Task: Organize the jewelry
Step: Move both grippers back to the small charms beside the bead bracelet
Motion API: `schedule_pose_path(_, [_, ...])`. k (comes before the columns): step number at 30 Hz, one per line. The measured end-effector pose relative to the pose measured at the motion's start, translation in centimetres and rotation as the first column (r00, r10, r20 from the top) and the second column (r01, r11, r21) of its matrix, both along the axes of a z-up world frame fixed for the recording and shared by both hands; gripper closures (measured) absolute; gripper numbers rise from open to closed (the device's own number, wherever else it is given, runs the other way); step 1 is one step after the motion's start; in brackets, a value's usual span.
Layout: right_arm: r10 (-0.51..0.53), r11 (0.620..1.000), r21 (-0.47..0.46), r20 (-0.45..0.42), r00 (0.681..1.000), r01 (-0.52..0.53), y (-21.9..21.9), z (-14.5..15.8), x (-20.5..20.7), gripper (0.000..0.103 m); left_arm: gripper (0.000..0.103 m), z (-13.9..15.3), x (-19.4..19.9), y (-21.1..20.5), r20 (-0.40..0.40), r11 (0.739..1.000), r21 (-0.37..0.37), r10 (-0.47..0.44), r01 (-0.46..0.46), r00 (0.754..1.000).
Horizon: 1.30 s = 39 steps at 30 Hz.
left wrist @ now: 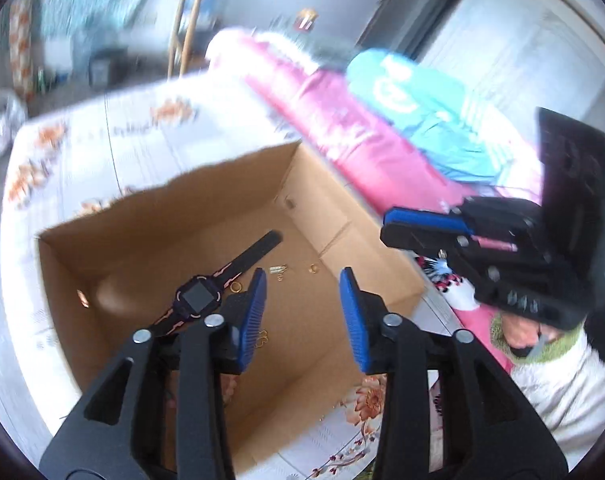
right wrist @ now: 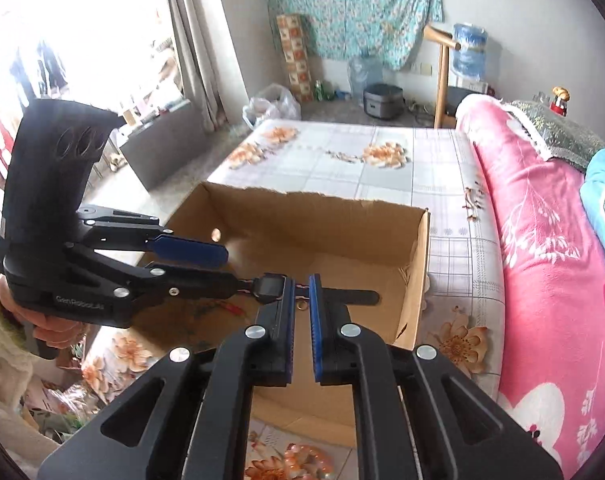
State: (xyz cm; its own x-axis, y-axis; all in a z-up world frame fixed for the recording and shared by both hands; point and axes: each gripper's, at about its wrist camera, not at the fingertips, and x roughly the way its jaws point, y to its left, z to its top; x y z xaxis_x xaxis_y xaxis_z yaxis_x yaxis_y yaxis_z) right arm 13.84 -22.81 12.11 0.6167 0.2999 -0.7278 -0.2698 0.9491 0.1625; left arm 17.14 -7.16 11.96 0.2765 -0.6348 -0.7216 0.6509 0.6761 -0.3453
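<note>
An open cardboard box [left wrist: 142,236] [right wrist: 322,220] sits on a bed. On its floor lies a black watch with pink trim [left wrist: 196,300] [right wrist: 270,286], its strap stretched out flat. Small gold pieces lie near it: a ring [left wrist: 313,268] [right wrist: 302,305], another ring [left wrist: 236,287] and a small clasp-like piece [left wrist: 278,270]. My left gripper [left wrist: 304,280] [right wrist: 230,268] hangs over the box, open and holding nothing, just right of the watch. My right gripper [right wrist: 302,282] [left wrist: 384,226] is above the box's near side, open by a narrow gap with nothing between its pads.
The floral bed sheet [right wrist: 342,160] surrounds the box. A pink quilt [right wrist: 542,240] and a blue pillow [left wrist: 402,92] lie along the right side. A person's hand in a cream sleeve [right wrist: 42,328] holds the left gripper. Bottles, bags and a cooker stand on the floor beyond the bed.
</note>
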Motion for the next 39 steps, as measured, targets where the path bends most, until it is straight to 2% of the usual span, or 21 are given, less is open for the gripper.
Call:
schedule_pose_path(2, [0.004, 1.0, 0.03, 0.06, 0.998, -0.005, -0.1, 1.1, -2.7, 0.07, 0.054, 1.5, -3.9, 1.8, 0.116, 1.0, -0.019, -0.006, 0.008, 0.993])
schedule_pose_path(4, [0.008, 0.999, 0.046, 0.112, 0.994, -0.013, 0.2, 1.8, -5.6, 0.067, 0.046, 1.8, -7.4, 3.6, 0.198, 0.999, -0.036, 0.003, 0.004, 0.98])
schedule_pose_path(6, [0.023, 0.998, 0.057, 0.15, 0.988, -0.032, 0.7, 1.7, -8.3, 0.066, 0.044, 1.8, -9.8, 4.3, 0.227, 0.999, -0.039, 0.009, 0.0, 0.974])
schedule_pose_path(9, [0.022, 0.998, 0.052, 0.175, 0.984, -0.032, 2.0, 0.4, -11.6, 0.065, 0.043, -0.1, -13.4, 5.7, 0.224, 0.999, -0.034, 0.017, -0.01, 0.974])
schedule_pose_path(12, [-0.013, 0.998, 0.069, 0.131, 0.991, 0.004, 2.7, -2.5, -13.9, 0.065, 0.043, -3.5, -15.0, 6.3, 0.172, 0.999, -0.032, 0.036, -0.031, 0.984])
schedule_pose_path(14, [-0.048, 0.993, 0.113, 0.066, 0.997, 0.04, 2.7, -5.2, -14.5, 0.065, 0.043, -5.9, -15.2, 6.1, 0.127, 0.998, -0.013, 0.058, -0.056, 0.99])
schedule_pose_path(16, [-0.101, 0.982, 0.158, -0.012, 0.995, 0.101, 2.4, -8.1, -14.5, 0.065, 0.043, -8.9, -14.8, 4.9, 0.112, 0.997, 0.04, 0.067, -0.072, 0.992])
schedule_pose_path(18, [-0.138, 0.97, 0.188, -0.089, 0.987, 0.152, 2.2, -10.9, -14.3, 0.066, 0.044, -10.8, -14.4, 4.0, 0.132, 0.991, 0.104, 0.069, -0.083, 0.989])
schedule_pose_path(20, [-0.167, 0.962, 0.196, -0.137, 0.976, 0.192, 2.2, -12.9, -14.2, 0.071, 0.056, -12.2, -14.2, 3.1, 0.164, 0.983, 0.162, 0.057, -0.084, 0.985])
schedule_pose_path(21, [-0.177, 0.958, 0.197, -0.156, 0.972, 0.207, 2.3, -13.7, -14.2, 0.071, 0.059, -12.7, -14.1, 2.7, 0.173, 0.981, 0.179, 0.048, -0.079, 0.984])
schedule_pose_path(23, [-0.193, 0.954, 0.197, -0.172, 0.966, 0.225, 2.6, -14.7, -14.4, 0.071, 0.067, -13.5, -13.7, 2.1, 0.175, 0.98, 0.188, 0.025, -0.058, 0.984])
schedule_pose_path(27, [-0.207, 0.946, 0.21, -0.198, 0.958, 0.247, 2.7, -15.6, -14.6, 0.071, 0.071, -14.1, -13.2, 0.9, 0.161, 0.986, 0.168, -0.021, -0.006, 0.987])
schedule_pose_path(29, [-0.212, 0.945, 0.208, -0.2, 0.956, 0.253, 2.7, -15.8, -14.7, 0.071, 0.076, -14.7, -13.1, 0.4, 0.157, 0.986, 0.165, -0.037, 0.01, 0.987])
schedule_pose_path(32, [-0.217, 0.941, 0.215, -0.205, 0.954, 0.26, 2.4, -16.1, -14.5, 0.071, 0.084, -15.5, -12.8, -0.8, 0.158, 0.981, 0.191, -0.05, 0.02, 0.986])
schedule_pose_path(39, [-0.221, 0.937, 0.225, -0.208, 0.953, 0.267, 2.2, -16.2, -14.4, 0.071, 0.092, -15.7, -12.7, -1.9, 0.209, 0.971, 0.237, -0.07, 0.018, 0.975])
